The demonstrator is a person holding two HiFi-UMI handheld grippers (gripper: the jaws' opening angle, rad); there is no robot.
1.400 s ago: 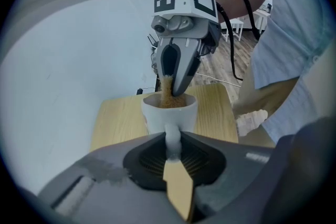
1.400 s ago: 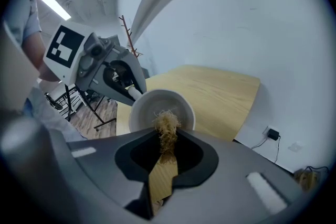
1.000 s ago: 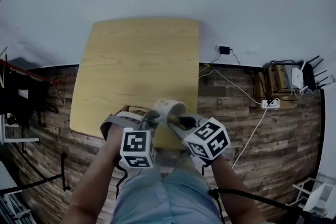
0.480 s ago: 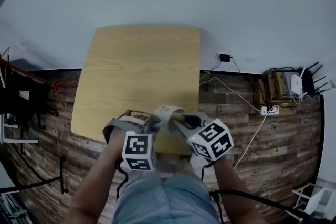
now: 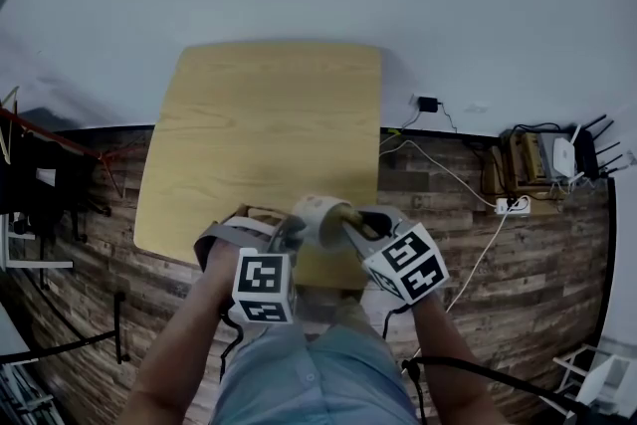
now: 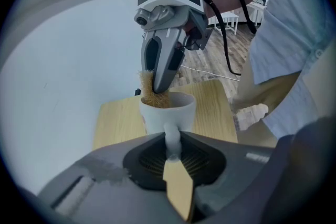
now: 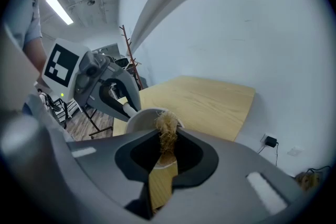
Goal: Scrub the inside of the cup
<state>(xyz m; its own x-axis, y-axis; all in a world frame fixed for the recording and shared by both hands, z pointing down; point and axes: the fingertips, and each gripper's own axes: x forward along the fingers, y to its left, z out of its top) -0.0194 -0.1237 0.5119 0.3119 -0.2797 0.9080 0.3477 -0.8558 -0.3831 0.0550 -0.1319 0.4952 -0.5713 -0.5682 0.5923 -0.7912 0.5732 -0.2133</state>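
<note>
A white cup (image 5: 317,214) hangs tilted over the near edge of the light wooden table (image 5: 264,124). My left gripper (image 5: 289,234) is shut on the cup's handle (image 6: 171,136), which sits between its jaws, with the cup body (image 6: 167,113) just beyond them. My right gripper (image 5: 350,226) is shut on a tan fibrous scrubber (image 7: 167,134). The scrubber (image 6: 151,93) reaches into the cup's mouth from above, against the left inner wall in the left gripper view. The cup's rim (image 7: 137,115) shows just past the right jaws, with the left gripper (image 7: 113,93) beyond it.
A plain white wall rises behind the table. On the wood plank floor at the right lie cables, a power strip (image 5: 513,197) and a router (image 5: 563,148). A dark rack (image 5: 45,189) stands at the left. The person's legs are close under both grippers.
My right gripper has shifted a little to the right and rolled, with the scrubber still in the cup's mouth. The left gripper and the cup have stayed in place.
</note>
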